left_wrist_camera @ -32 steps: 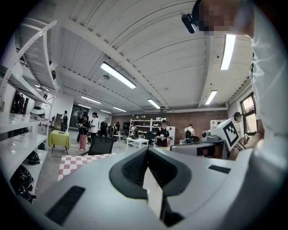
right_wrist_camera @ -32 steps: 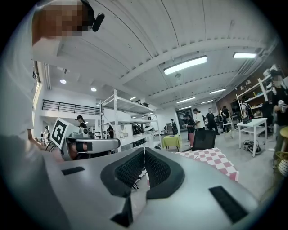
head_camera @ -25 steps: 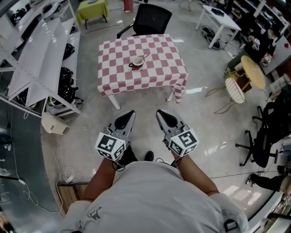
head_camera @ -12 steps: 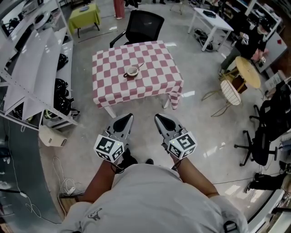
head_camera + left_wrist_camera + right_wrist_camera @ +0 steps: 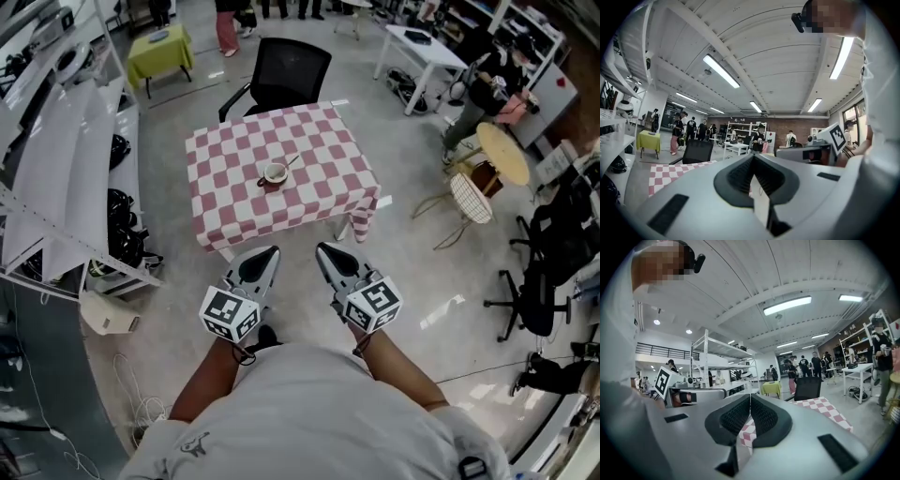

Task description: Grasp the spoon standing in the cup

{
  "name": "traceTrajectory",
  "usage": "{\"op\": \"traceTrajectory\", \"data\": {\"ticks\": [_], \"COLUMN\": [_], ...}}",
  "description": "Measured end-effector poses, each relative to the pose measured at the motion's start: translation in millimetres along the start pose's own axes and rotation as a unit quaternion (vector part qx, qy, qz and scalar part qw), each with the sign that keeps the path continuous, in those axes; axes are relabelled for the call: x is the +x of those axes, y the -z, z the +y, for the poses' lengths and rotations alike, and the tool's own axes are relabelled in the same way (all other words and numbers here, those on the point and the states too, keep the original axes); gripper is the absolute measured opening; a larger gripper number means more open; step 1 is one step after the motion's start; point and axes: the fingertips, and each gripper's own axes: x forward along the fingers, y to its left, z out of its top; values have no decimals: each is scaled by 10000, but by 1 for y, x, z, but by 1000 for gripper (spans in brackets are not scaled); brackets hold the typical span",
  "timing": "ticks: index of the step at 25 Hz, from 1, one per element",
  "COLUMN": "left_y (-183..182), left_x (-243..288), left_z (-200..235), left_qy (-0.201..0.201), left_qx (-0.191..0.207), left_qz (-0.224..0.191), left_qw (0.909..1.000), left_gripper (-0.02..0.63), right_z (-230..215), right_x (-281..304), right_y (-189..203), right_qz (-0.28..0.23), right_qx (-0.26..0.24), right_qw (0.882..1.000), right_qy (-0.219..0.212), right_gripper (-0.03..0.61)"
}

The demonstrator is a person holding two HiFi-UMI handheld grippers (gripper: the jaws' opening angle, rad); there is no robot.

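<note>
Down in front of my chest, both pairs of fingers are pressed tip to tip with nothing between them. My left gripper (image 5: 269,251) and my right gripper (image 5: 323,248) hang side by side over the floor (image 5: 412,244), on the near side of the table (image 5: 225,187).

The cup (image 5: 275,172) sits about mid-table on the checked cloth, well apart from both grippers. The spoon (image 5: 291,163) stands in it, its handle leaning out over the rim toward the far right.

I judge the step in hand to be the approach, so I should get close to the table's near edge before reaching at all. As the handle leans right, my right gripper looks the better choice. I would spread its jaws early and bring them either side of the handle above the rim. They should close on the stem alone, never the cup. Drawing the spoon out along its own lean should keep the cup from tipping, and my left could steady the cup if it slides.

By count: two grippers, one table, one cup, one spoon, and one black chair (image 5: 292,66) at the table's far side.
</note>
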Motion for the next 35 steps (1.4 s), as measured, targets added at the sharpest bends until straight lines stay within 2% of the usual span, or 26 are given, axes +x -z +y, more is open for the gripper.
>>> {"op": "traceTrajectory", "data": {"ticks": [6, 10, 18, 28, 35], "left_y": [-22, -25, -26, -20, -21], "left_x": [-6, -13, -22, -19, 8], "left_z": [43, 65, 98, 125, 137], "left_qy": [297, 418, 404, 279, 235], "left_qx": [175, 258, 181, 153, 149], "left_qz": [8, 44, -13, 107, 153], "left_qw": [9994, 9988, 9990, 9994, 9995], "left_gripper": [11, 11, 11, 11, 11], "right_z": [14, 28, 36, 30, 5], "right_x": [53, 80, 111, 147, 162], "right_y": [-19, -22, -20, -17, -18], "right_qz": [-206, -274, -201, -161, -103], "right_qx": [-2, 2, 25, 92, 144], "right_qw": [9997, 9994, 9995, 9998, 9998], "right_qy": [165, 197, 230, -6, -104], "right_gripper": [32, 32, 32, 32, 34]}}
